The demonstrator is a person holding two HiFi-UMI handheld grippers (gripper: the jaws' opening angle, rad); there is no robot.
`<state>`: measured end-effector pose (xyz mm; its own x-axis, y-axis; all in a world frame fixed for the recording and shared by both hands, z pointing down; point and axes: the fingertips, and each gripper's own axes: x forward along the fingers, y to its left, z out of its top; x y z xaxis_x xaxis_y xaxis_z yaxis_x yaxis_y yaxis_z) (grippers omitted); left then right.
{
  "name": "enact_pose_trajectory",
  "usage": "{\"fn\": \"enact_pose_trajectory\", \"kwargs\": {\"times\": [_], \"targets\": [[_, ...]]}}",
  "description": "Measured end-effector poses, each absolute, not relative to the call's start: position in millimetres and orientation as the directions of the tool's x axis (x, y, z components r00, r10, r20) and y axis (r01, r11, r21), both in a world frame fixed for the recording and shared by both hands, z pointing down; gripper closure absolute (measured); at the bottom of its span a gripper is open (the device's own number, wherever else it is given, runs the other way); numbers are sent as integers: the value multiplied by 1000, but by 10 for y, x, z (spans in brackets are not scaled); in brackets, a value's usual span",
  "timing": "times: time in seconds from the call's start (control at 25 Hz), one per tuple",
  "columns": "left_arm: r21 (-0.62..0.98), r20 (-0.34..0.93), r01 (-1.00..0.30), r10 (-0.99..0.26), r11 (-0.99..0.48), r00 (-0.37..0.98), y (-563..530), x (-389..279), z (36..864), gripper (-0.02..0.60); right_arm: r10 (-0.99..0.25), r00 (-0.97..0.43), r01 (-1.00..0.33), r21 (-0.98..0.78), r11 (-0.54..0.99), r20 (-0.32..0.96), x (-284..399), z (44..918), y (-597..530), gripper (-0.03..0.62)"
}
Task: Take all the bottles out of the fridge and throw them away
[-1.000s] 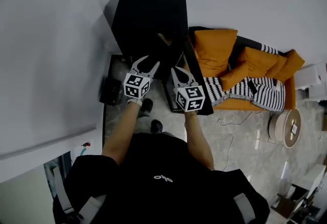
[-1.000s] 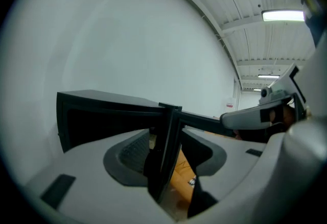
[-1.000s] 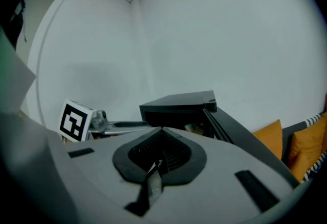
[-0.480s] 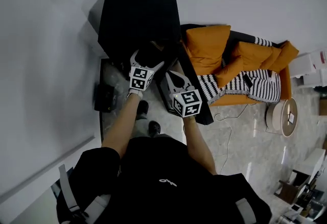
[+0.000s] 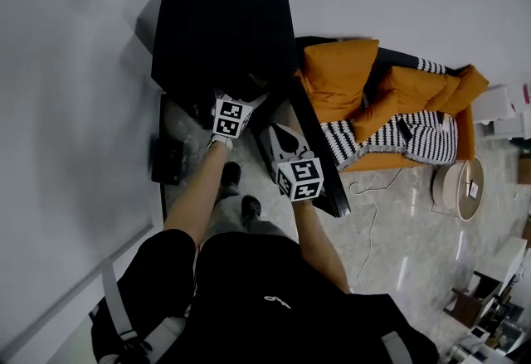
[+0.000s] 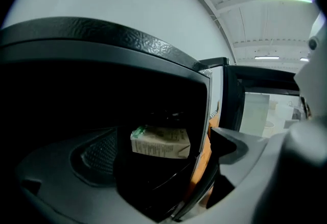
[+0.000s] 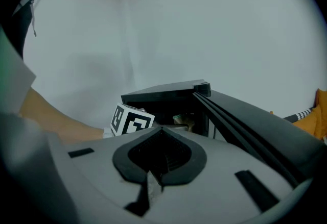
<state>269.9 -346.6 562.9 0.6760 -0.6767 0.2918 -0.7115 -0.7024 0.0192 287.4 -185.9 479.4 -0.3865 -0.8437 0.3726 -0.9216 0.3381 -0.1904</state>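
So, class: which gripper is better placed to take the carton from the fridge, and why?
Left. The left gripper is at the fridge opening; its jaws have just been opening, with the carton framed between them, ungripped. The right gripper is shut, outside by the door.

1. The fridge point(image 5: 222, 31) is small and black with a textured top. It stands against the wall, and its door point(image 5: 320, 157) is swung wide open.
2. A tan, green-topped carton point(image 6: 161, 142) lies flat inside the dark fridge, near the open front.
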Motion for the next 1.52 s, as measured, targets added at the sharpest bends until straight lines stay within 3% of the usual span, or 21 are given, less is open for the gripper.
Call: {"fn": "enact_pose_trajectory", "kwargs": {"times": [0.84, 1.04, 1.32, 1.52], "targets": [[-51, 412, -744, -693, -666, 592, -3698, 2804, 5896, 37, -820, -386, -921, -219, 321, 423, 2858, 5078, -1751, 585], [-69, 436, -742, -689, -667, 579, -3682, 2798, 5915, 121, -822, -378, -925, -219, 312, 427, 2906, 5087, -1696, 585], [-52, 462, -703, -641, -710, 613, -3521, 2974, 5968, 180, -824, -368, -929, -218, 300, 432, 2975, 5122, -1630, 585], [-41, 467, -691, -625, -722, 626, -3385, 3040, 5974, 267, -824, -369, -928, -221, 300, 430, 3004, 5116, -1591, 585]]}}
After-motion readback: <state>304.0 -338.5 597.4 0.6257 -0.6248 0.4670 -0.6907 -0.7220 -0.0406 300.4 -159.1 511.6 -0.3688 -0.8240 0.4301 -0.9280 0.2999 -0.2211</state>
